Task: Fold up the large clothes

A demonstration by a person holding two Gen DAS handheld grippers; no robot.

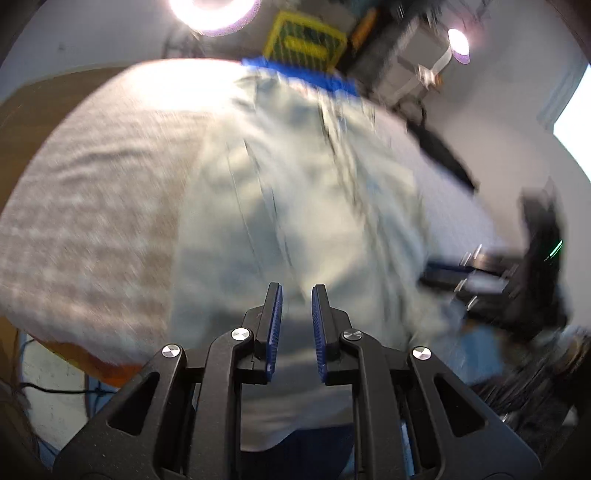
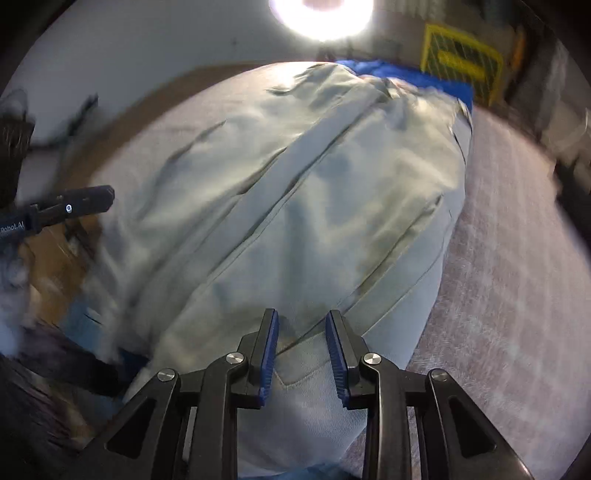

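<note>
A large pale grey-green garment (image 2: 295, 206) lies spread along a surface covered with a light woven cloth (image 2: 517, 295), running from the near edge to the far end. Seams and long creases run down its length, and the fabric is rumpled on its left side in the right wrist view. At its far end a bright blue piece of fabric (image 2: 406, 74) shows from under it. Whether the surface is a bed or a tabletop cannot be told.

The left tongs (image 1: 297, 295) hang over the near part of the garment (image 1: 295, 184), their blue pads a narrow gap apart with nothing between them; they grasp nothing. This view is blurred.

The right tongs (image 2: 301, 321) also hover over the garment's near part, pads parted somewhat wider, with only fabric visible below the gap and nothing pinched. They are released.

In the right wrist view the tip of the left tongs (image 2: 88, 199) reaches in from the left, near the garment's left edge. In the left wrist view a dark device (image 1: 532, 266) at the right is too blurred to make out.

A bright round lamp (image 2: 321, 14) shines beyond the far end, and a yellow mesh frame (image 2: 461, 62) stands to its right.
</note>
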